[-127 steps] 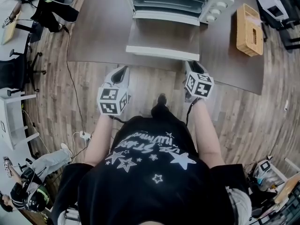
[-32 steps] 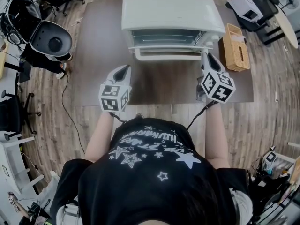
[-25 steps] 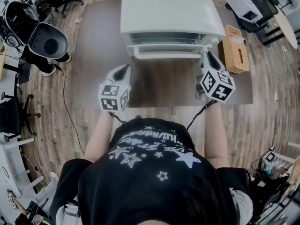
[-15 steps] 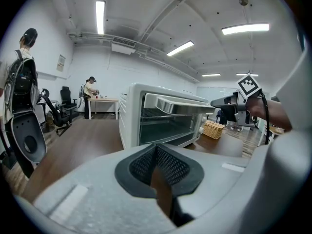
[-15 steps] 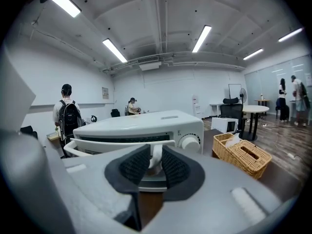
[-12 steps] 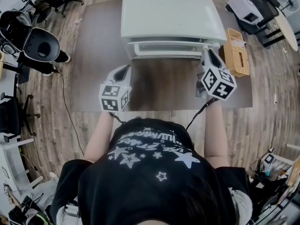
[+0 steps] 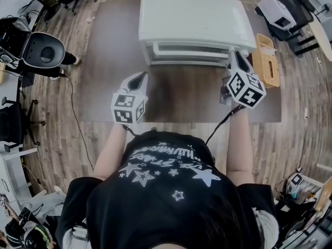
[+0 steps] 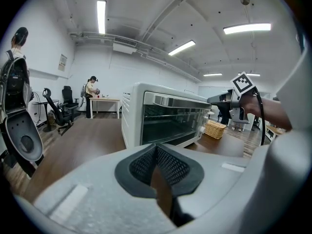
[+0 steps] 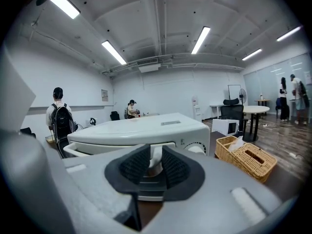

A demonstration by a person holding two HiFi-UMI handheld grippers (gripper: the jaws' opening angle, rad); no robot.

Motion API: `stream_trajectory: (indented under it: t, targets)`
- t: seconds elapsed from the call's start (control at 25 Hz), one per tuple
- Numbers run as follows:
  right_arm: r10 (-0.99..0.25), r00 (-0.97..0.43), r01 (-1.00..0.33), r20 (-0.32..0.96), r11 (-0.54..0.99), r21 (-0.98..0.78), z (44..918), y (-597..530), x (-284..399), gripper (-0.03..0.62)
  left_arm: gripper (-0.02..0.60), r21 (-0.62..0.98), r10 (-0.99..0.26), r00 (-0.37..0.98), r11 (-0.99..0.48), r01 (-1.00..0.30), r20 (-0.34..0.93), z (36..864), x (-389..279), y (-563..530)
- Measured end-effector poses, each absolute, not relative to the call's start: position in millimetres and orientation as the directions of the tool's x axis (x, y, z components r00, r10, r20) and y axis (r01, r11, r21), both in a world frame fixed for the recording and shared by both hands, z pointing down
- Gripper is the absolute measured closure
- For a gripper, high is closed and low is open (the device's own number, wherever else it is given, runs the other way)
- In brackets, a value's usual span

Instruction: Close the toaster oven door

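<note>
Biggest thing here is the dark brown table point(image 7: 104, 61), with the white toaster oven point(image 7: 192, 14) sitting on it toward the far side. The oven's glass door point(image 8: 170, 123) is swung up against the front. It looks pretty much closed, but I can't tell if it's seated all the way. Just to the right of the oven on the same table is a wicker basket point(image 7: 267, 61), close to it but not touching.

The door handle point(image 7: 187, 63) is a white bar running across the oven's front. The right gripper point(image 7: 234, 55) is at the right end of that bar, right by the oven's knobs. Its jaws are only partway apart, and the pads are pinched on the white handle piece between them.

The left gripper point(image 7: 139, 78) hangs over the table in front of the oven's left front corner, clear of the oven. Its jaws are pressed together at the tips with nothing in them.
</note>
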State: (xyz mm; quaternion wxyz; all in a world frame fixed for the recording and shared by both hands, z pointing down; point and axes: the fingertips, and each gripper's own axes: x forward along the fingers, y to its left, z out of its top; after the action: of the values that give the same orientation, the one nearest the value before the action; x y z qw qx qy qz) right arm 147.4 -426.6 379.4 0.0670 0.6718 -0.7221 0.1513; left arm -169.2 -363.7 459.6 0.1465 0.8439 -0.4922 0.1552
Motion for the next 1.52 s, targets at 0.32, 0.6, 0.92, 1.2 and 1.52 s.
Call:
stream_trajectory:
  t: [0.32,0.6,0.92,1.2,1.52]
  targets:
    - [-0.956,-0.091,-0.989,0.28,0.053,-0.141,378,-429,147,0.514,0.572,0.09,-0.798,0.444,-0.448,-0.889,0.409,458,-176,-356]
    - [-0.961,-0.131,-0.983,0.245,0.094,-0.155,377,-423,146,0.477,0.572,0.079,-0.815,0.411,-0.416,-0.906,0.409,454,-173,-340]
    - [-0.952,-0.196,-0.975,0.237,0.163,-0.15,375,-388,161,0.474,0.572,0.059,-0.84,0.366,-0.376,-0.925,0.4,442,-148,-305]
    - [-0.927,-0.283,-0.954,0.245,0.245,-0.175,396,-338,174,0.474,0.572,0.04,-0.854,0.315,-0.329,-0.943,0.413,441,-126,-249]
    - [-0.879,-0.35,-0.935,0.325,0.304,-0.185,439,-286,169,0.476,0.572,0.067,-0.836,0.327,-0.332,-0.941,0.44,451,-104,-197]
